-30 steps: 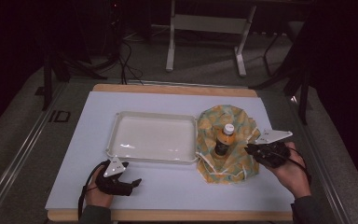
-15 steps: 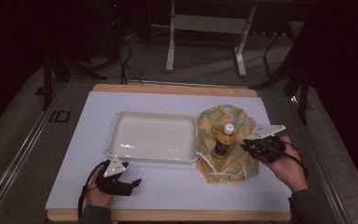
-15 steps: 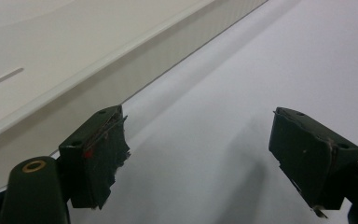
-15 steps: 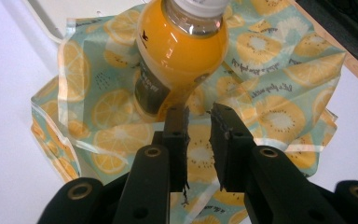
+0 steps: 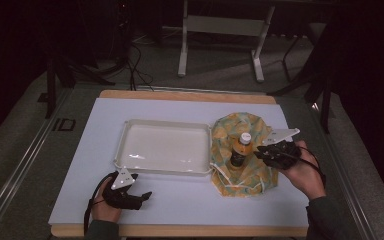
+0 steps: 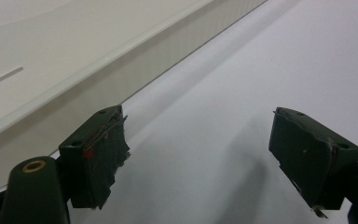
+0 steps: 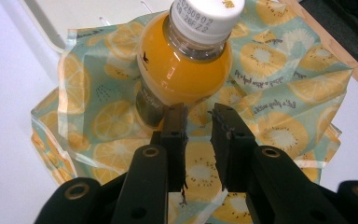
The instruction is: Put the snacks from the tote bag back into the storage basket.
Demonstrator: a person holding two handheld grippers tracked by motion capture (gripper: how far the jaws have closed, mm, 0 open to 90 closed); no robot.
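Your right gripper [image 7: 199,122] sits nearly closed just below the juice bottle [image 7: 186,60], frame center; left gripper [image 6: 200,158] wide open.

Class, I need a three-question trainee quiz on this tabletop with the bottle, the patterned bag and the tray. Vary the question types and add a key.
1. True or false: the bottle stands upright on the fruit-print bag.
2. Which gripper is nearer the bottle? A. left gripper B. right gripper
3. Fill in: the white tray lies to the bag's ____ in the high view.

Key
1. True. It has a white cap and orange contents.
2. B. The right gripper's jaws are nearly closed just short of the bottle, holding nothing; the left gripper rests open on the table in front of the tray.
3. Left.
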